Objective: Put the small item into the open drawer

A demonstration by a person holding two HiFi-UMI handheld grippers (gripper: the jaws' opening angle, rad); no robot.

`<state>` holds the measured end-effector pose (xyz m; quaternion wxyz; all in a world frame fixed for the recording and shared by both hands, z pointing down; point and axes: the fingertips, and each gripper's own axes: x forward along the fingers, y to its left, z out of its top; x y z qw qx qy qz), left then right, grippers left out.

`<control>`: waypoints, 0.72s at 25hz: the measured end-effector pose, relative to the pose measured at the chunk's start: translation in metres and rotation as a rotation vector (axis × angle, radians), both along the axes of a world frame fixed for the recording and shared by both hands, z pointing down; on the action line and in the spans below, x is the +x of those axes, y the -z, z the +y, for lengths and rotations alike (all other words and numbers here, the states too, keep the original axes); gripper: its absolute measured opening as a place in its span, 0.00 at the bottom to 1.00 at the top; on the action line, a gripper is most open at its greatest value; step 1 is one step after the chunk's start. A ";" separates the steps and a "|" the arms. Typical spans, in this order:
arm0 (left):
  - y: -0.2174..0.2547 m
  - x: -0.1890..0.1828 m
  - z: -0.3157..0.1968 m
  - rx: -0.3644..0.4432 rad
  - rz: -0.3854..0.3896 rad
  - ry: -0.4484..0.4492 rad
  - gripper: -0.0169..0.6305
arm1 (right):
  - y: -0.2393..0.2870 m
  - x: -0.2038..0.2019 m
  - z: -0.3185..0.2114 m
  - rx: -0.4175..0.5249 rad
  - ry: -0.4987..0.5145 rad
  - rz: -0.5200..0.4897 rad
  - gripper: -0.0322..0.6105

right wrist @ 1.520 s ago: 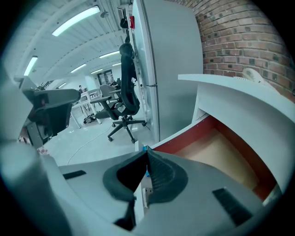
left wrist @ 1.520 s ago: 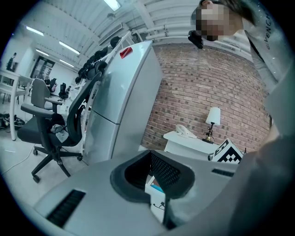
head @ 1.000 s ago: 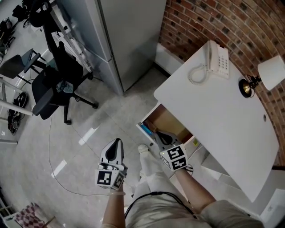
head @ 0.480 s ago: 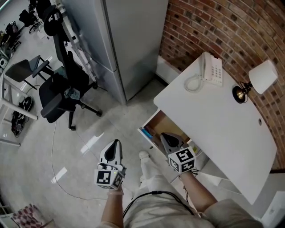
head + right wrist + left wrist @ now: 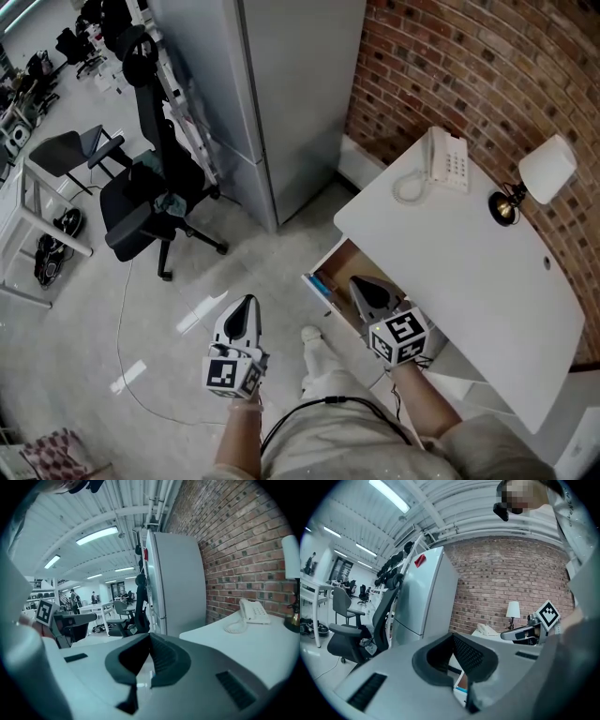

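Hovering over the open drawer (image 5: pixel 345 261), the right gripper (image 5: pixel 359 281) points up and to the left in the head view, its tips above the drawer's brown floor and its marker cube toward the person. Its own view shows the two jaws drawn together at their tips with nothing between them. The left gripper (image 5: pixel 246 305) hangs well apart from the drawer, over the pale floor (image 5: pixel 112 309). It points almost straight up the picture, and its jaws are likewise pressed together and hold nothing. The drawer stands pulled out from under the white desk (image 5: pixel 469 281), toward the lower left. Along the inside of its front wall lies a blue strip (image 5: pixel 321 284) — the only thing that can be made out in there. Its long axis runs along that wall, from upper left to lower right. Whether it is the small item cannot be told, and the right gripper hides part of the drawer's inside. On the desk a white telephone (image 5: pixel 448 159) sits near the far corner, and a lamp (image 5: pixel 544 169) stands beside the brick wall (image 5: pixel 469 66). A grey cabinet (image 5: pixel 281 94) stands to the left of the desk — a black office chair (image 5: pixel 150 202) beyond it.
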<state>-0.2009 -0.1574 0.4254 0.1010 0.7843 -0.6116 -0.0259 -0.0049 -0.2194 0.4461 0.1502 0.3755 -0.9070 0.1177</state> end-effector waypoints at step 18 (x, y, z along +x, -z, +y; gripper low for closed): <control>0.047 -0.024 0.023 0.073 -0.010 0.058 0.03 | 0.057 -0.001 0.010 0.103 0.014 -0.041 0.06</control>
